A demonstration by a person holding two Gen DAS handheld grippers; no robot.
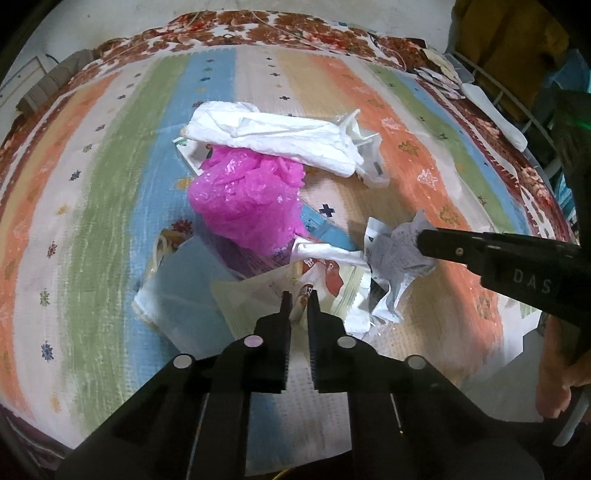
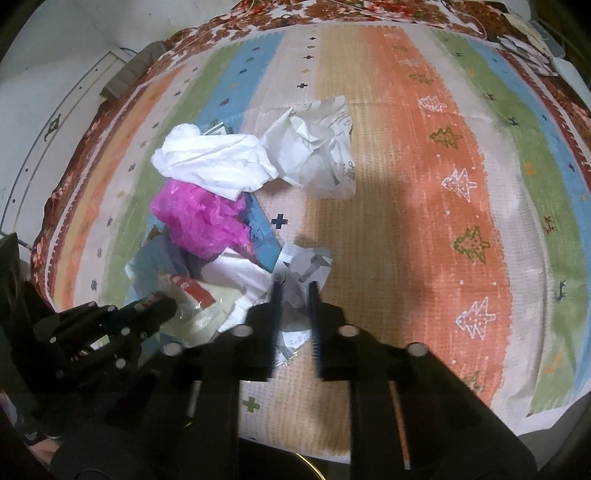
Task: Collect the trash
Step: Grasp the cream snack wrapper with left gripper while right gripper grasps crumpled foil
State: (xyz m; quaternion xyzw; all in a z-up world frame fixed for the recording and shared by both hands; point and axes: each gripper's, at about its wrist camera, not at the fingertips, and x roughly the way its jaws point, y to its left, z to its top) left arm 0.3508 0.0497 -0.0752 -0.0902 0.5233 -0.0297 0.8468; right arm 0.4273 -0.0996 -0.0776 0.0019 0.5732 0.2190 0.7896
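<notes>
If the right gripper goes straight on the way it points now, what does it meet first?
Probably nothing new: the right gripper is already shut on the crumpled receipt; just beyond that lies the striped cloth.

A striped mat (image 1: 110, 184) in orange, green, blue and beige, dotted with small crosses and tree motifs, covers a red floral blanket (image 1: 295, 26). A yellow garment (image 1: 509, 44) hangs at upper right by a white rail (image 1: 517, 110).

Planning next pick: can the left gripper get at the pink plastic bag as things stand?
Probably yes, once freed. The left gripper is shut on a printed wrapper. The pink plastic bag lies just beyond, near side uncovered; only the white tissue overlaps its far edge.
</notes>
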